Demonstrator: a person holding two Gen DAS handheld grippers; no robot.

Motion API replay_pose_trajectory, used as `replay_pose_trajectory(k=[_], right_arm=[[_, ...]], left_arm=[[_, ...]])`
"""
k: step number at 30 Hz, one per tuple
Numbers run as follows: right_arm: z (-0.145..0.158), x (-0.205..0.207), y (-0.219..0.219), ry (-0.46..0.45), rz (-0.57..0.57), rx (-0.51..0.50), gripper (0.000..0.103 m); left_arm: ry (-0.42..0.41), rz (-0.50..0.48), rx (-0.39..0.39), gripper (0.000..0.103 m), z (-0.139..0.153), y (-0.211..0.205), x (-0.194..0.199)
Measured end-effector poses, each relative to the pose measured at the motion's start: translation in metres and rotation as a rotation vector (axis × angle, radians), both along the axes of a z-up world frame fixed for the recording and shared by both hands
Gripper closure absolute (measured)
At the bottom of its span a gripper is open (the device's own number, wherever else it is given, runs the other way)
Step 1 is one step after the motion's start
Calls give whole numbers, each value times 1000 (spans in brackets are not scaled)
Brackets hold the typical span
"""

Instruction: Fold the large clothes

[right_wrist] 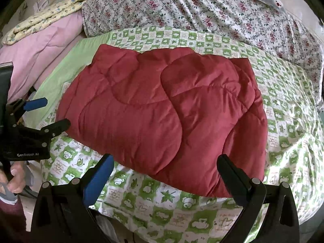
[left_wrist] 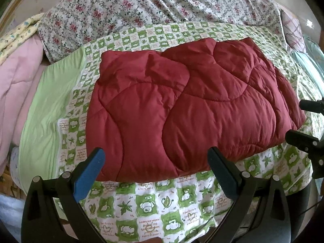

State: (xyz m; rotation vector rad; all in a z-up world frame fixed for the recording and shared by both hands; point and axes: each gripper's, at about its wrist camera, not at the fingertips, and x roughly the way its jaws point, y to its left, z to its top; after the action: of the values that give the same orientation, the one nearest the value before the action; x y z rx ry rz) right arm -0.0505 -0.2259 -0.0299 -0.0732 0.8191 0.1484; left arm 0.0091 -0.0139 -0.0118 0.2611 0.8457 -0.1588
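A dark red quilted jacket point(left_wrist: 188, 109) lies on the bed, resting on a green-and-white checked sheet point(left_wrist: 154, 204) with leaf and bear prints. It forms a thick, roughly rectangular bundle with rounded, puffy edges; no sleeves or loose flaps stick out in either view, and layers appear stacked along its right side. By that shape, the folding looks largely done: the garment reads as a compact packet rather than a spread-out coat. What may remain is a last fold in half, some squaring of the edges, or simply moving it aside, though the pictures do not settle which.

The left gripper point(left_wrist: 156, 158) hovers just in front of the near edge of the jacket with its fingers spread wide and holding nothing; the blue pad of one finger point(left_wrist: 89, 174) sits just off the bundle's front left corner. The right gripper point(right_wrist: 166, 166) is likewise spread and empty, poised at the near right corner, apart from the cloth or at most just beside it. In the right wrist view the left gripper shows at the left edge with the person's hand point(right_wrist: 14, 176) on its handle.

Behind the jacket lies a rumpled flowered quilt point(left_wrist: 154, 6), and to the left a pink blanket point(left_wrist: 20, 77) under a folded yellow one point(right_wrist: 44, 18).
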Motion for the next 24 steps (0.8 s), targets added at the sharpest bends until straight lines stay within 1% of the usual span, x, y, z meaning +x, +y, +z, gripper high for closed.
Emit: replay_pose_trajectory(k=[13, 24], right_arm=[[5, 11, 3, -1, 7, -4, 1], [5, 11, 2, -2, 9, -4, 1]], left_arm=[[2, -1, -2, 1, 1, 0, 4], [-2, -1, 5, 1, 1, -1, 8]])
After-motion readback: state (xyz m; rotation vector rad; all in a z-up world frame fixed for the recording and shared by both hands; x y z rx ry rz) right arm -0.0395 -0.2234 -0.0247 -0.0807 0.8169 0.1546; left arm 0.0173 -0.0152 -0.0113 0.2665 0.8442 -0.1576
